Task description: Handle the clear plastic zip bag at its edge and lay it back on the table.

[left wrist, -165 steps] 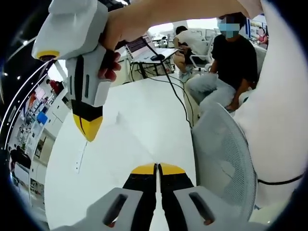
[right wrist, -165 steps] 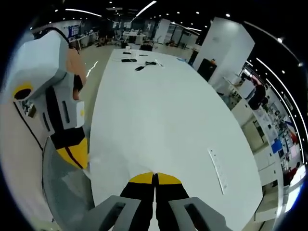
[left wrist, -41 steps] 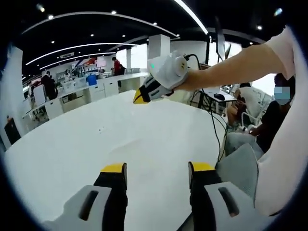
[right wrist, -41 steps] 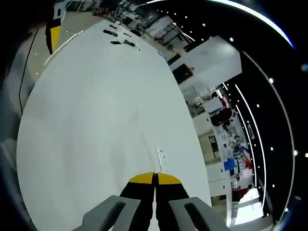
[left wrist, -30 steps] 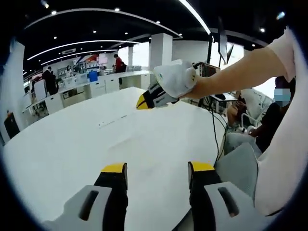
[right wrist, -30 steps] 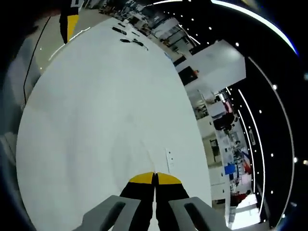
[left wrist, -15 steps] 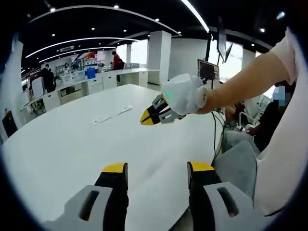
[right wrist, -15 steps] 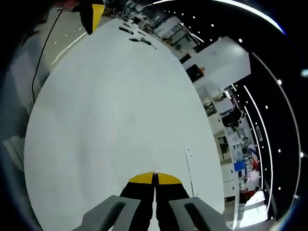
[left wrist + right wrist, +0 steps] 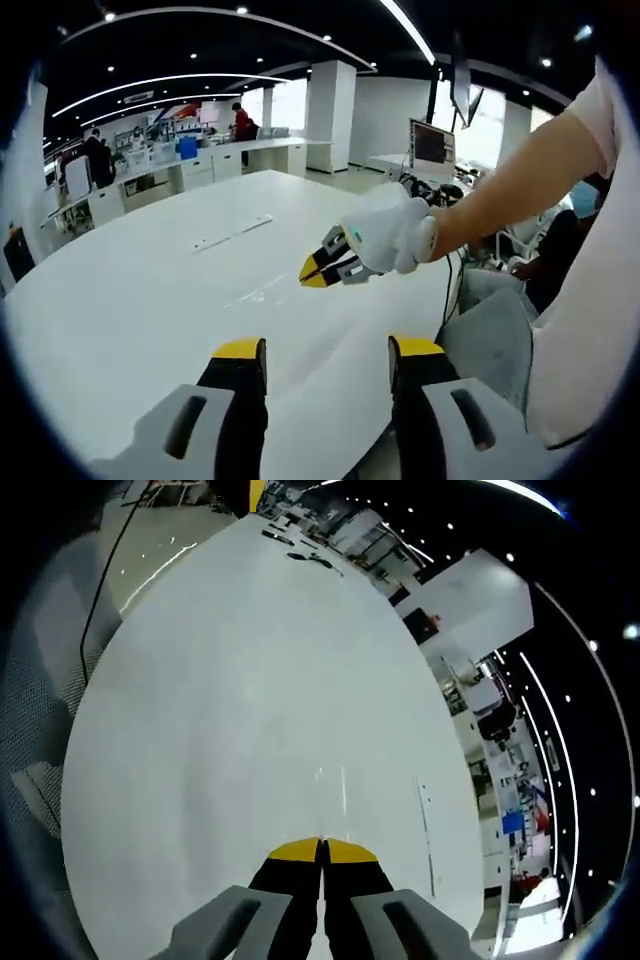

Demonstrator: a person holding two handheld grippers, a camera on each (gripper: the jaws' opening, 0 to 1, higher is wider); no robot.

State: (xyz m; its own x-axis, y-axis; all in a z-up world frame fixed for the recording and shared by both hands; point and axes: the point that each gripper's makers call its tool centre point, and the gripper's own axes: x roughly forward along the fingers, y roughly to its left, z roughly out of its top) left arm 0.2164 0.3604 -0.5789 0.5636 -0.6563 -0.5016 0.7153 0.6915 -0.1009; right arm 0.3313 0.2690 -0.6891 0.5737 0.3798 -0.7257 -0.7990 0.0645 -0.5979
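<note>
Fingers (image 9: 322,851) of the right gripper (image 9: 322,845) are closed behind the clear bag (image 9: 333,785) on the table (image 9: 230,680).

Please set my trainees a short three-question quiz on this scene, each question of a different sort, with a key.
1. True or false: the left hand-held gripper has its jaws apart.
2. Multiple choice: the top of the table is A) white, B) black, C) brown wood.
3. Fill the gap: in the left gripper view, the right hand-held gripper reaches in from the ___ side of the picture.

Key: 1 true; 2 A; 3 right.
</note>
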